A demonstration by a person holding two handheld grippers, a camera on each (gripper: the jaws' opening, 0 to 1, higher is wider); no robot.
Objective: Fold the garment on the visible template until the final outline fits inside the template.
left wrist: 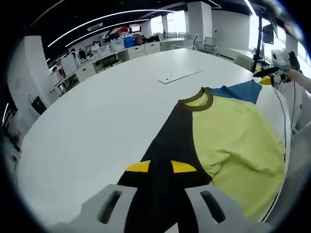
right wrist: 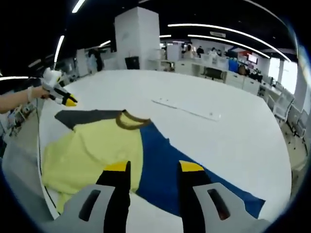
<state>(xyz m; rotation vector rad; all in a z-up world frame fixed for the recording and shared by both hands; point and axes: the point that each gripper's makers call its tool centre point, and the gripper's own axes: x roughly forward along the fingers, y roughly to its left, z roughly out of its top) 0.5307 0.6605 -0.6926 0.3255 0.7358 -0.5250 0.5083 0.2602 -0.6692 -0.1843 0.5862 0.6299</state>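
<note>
A garment (left wrist: 228, 141), a T-shirt with a pale yellow body, an olive collar (left wrist: 199, 101), one black side panel (left wrist: 165, 155) and one blue side panel (right wrist: 170, 170), is shown spread flat near the edge of a large white bench (left wrist: 97, 116). No outline of a template can be made out under or around the cloth in either view. In the left gripper view, the left claw (left wrist: 161, 168) is seen above the black panel, its yellow-tipped jaws parted and nothing held between them; in the right gripper view, the right claw (right wrist: 154, 167) is seen likewise above the blue panel, jaws parted and empty. Each claw is also visible in the other's view, held in a hand at the far side of the garment. A flat white strip (right wrist: 187, 109) lies well apart on the bench beyond the collar. The folding is judged not yet begun. Since part of the yellow body lies close to the bench edge, it is judged that a pull toward that edge could drag the cloth over it, and that an uneven grasp of the two panels could skew the fold.
</note>
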